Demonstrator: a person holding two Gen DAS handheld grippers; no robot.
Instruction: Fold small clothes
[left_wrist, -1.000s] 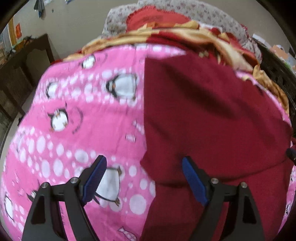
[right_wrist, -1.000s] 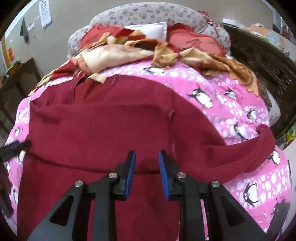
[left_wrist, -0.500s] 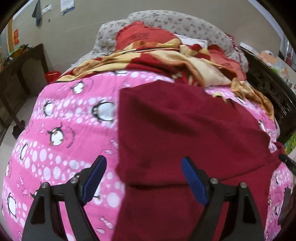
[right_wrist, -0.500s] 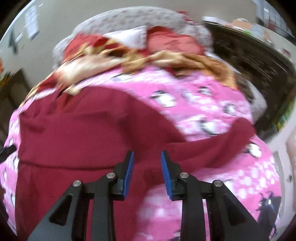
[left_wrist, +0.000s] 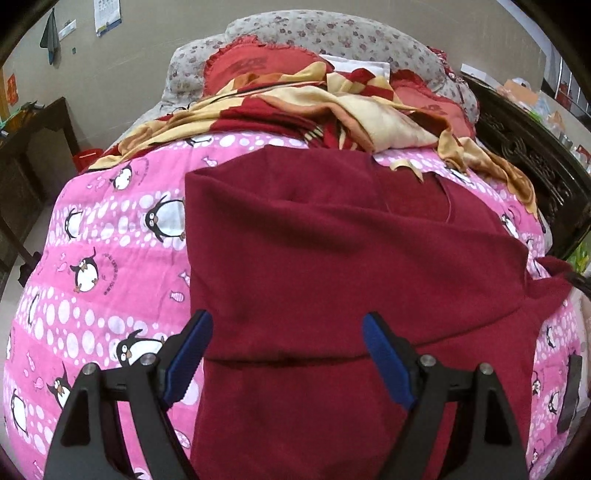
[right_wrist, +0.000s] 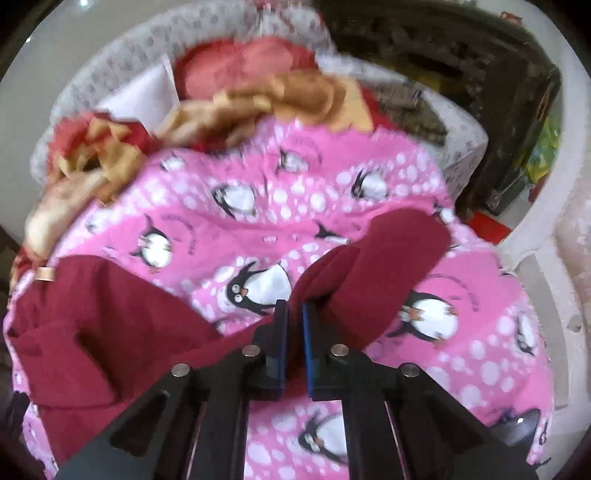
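Our right gripper (right_wrist: 294, 314) has just closed its jaws on the sleeve (right_wrist: 376, 273) of the maroon top (left_wrist: 332, 258) near the bed's right edge (right_wrist: 517, 332). The body lies leftward, so we fold across. Our left gripper (left_wrist: 286, 354) hangs wide open, empty.

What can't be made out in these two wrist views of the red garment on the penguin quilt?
- Left wrist view: the red garment has its near hem cut off by the bottom edge and hidden behind the left gripper.
- Right wrist view: motion blur smears the pillows and the dark furniture.
- Right wrist view: how much sleeve the right gripper pinches is hidden by its fingers.
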